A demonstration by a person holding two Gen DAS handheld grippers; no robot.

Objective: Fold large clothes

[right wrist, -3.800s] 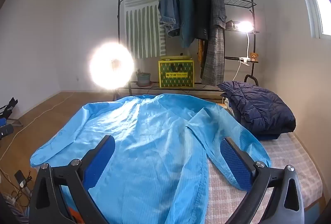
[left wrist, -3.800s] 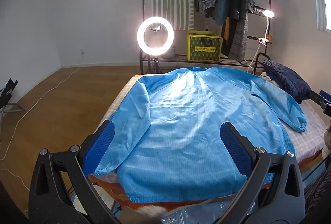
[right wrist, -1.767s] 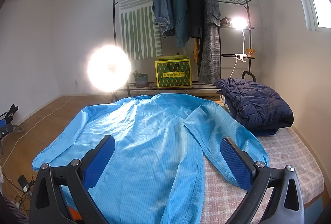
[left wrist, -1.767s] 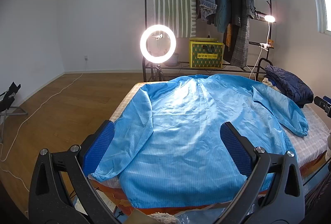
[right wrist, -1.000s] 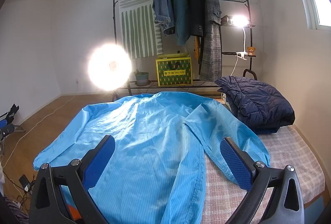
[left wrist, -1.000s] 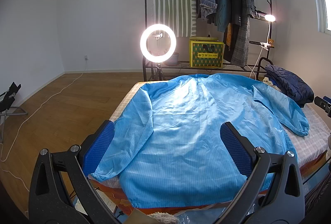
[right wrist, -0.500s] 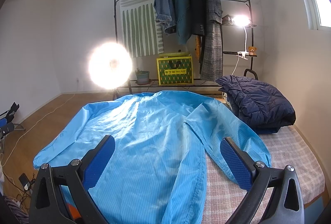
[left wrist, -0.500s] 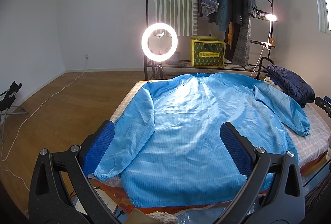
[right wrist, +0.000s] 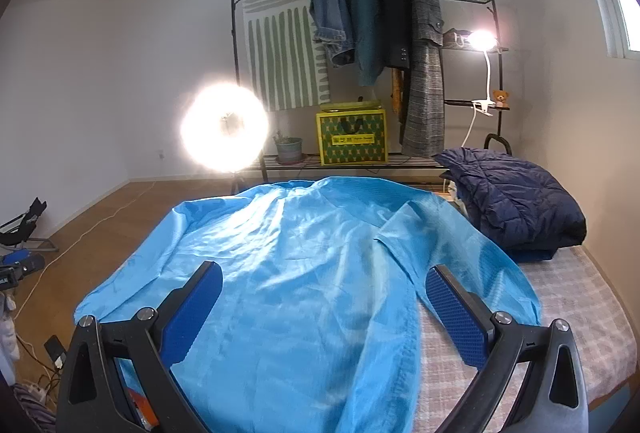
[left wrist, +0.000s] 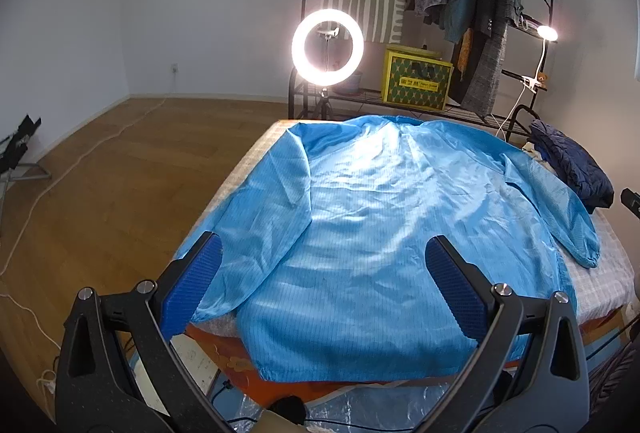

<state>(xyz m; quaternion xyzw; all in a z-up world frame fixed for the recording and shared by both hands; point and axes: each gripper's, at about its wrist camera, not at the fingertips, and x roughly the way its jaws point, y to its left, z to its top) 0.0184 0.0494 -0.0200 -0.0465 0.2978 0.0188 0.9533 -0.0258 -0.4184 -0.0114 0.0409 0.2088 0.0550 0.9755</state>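
A large light-blue coat point(left wrist: 380, 225) point(right wrist: 304, 273) lies spread flat on the bed, collar toward the far end, hem at the near edge. Its left sleeve point(left wrist: 256, 217) runs along the bed's left side and its right sleeve point(left wrist: 560, 217) point(right wrist: 472, 257) rests on the checked cover. My left gripper point(left wrist: 320, 285) hovers open above the hem, nothing between its blue pads point(left wrist: 192, 289). Over the coat's right side, my right gripper point(right wrist: 324, 313) is open too, its right pad point(right wrist: 456, 317) close to the right sleeve.
A folded dark navy puffer jacket point(right wrist: 516, 201) sits at the bed's far right. Beyond the bed stand a lit ring light point(left wrist: 328, 43), a clothes rack with hanging garments point(right wrist: 376, 17), a yellow box point(right wrist: 352, 137) and a clip lamp point(right wrist: 482, 41). Wooden floor with cables point(left wrist: 80, 169) lies left.
Both wrist views have drifted slightly closer to the bed; the coat lies as before. Both grippers stay open.
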